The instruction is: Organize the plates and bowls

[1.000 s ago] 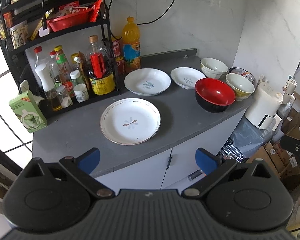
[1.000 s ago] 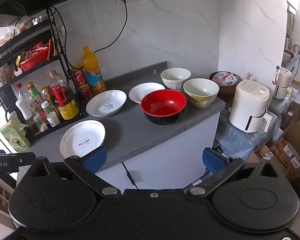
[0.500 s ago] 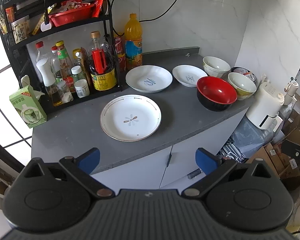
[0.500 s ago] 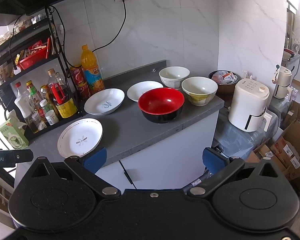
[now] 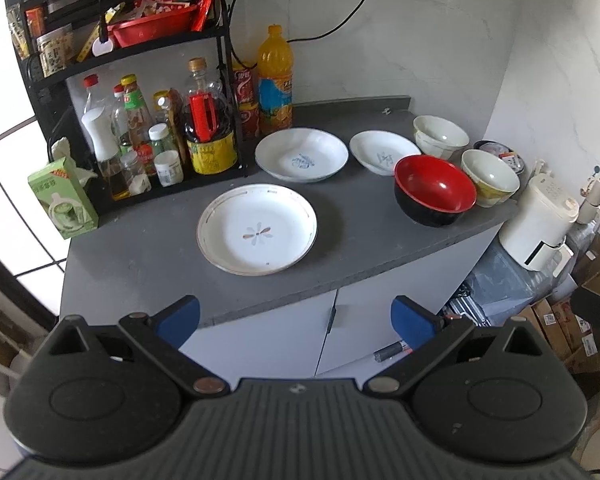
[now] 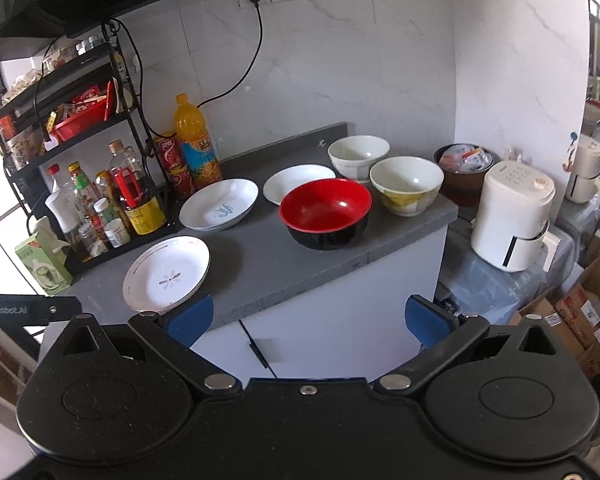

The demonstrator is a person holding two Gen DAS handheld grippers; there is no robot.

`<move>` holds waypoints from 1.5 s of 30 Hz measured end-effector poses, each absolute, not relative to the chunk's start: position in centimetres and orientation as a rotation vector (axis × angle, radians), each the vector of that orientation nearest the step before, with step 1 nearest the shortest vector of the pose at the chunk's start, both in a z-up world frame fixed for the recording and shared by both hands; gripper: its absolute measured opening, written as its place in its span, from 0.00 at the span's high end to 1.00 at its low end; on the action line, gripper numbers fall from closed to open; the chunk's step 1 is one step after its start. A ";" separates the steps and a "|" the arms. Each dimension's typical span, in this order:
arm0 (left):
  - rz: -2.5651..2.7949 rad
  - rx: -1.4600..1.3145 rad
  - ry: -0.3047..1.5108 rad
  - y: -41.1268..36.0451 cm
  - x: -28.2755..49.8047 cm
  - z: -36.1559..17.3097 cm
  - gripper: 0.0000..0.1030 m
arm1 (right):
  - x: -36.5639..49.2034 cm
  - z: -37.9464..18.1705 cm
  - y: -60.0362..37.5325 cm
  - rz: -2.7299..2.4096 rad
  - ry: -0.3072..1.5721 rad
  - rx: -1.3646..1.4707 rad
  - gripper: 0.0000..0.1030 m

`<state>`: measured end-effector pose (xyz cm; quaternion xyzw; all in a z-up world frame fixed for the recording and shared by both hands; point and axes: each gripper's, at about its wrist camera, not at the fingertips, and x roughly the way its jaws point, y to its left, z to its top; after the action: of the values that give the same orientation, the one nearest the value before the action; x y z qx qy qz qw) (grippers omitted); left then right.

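On the grey counter (image 5: pixel 148 248) lie a white flower plate (image 5: pixel 257 229) near the front, a blue-print plate (image 5: pixel 301 154) and a smaller white plate (image 5: pixel 383 153) behind. A red bowl (image 5: pixel 435 188), a cream bowl (image 5: pixel 489 176) and a white bowl (image 5: pixel 440 134) stand at the right. In the right wrist view I see the flower plate (image 6: pixel 167 273), red bowl (image 6: pixel 325 212), cream bowl (image 6: pixel 406 184) and white bowl (image 6: pixel 358 157). My left gripper (image 5: pixel 296 318) and right gripper (image 6: pixel 308 318) are open, empty, in front of the counter.
A black rack (image 5: pixel 112 52) with bottles and a red basket stands at the back left, with an orange soda bottle (image 5: pixel 275 80) and a green carton (image 5: pixel 62 198) beside it. A white appliance (image 6: pixel 514 216) sits right of the counter. Cardboard boxes (image 6: pixel 588 312) lie on the floor.
Both grippers have shifted slightly relative to the counter; the view has risen a little. Nothing on the counter has moved, and both grippers stay open.
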<state>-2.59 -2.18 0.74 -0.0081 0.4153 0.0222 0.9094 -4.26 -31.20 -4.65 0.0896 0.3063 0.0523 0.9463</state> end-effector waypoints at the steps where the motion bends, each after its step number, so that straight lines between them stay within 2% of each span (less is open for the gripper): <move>1: 0.050 -0.021 0.858 -2.6 -2.7 0.6 0.02 | -4.2 -4.8 -31.5 0.111 0.630 0.179 0.00; 9: 0.118 -0.070 0.891 -5.8 -2.7 -0.1 0.02 | -4.3 -5.5 -35.1 0.157 0.658 0.154 0.00; 30: 0.163 -0.070 0.861 -11.4 0.3 0.1 0.03 | 0.1 -6.0 -39.9 0.092 0.586 0.194 0.01; 42: 0.080 -0.051 0.842 -14.6 7.3 -1.4 0.03 | 5.5 -7.0 -42.1 0.014 0.587 0.253 0.01; 45: 0.052 -0.049 0.847 -15.5 10.1 -1.9 0.03 | 7.7 -7.1 -42.9 0.006 0.577 0.266 0.06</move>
<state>10.09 -15.47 -1.87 -0.0238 0.4110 0.0251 0.9110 7.67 -42.91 -7.10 0.1307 0.2836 0.0031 0.9500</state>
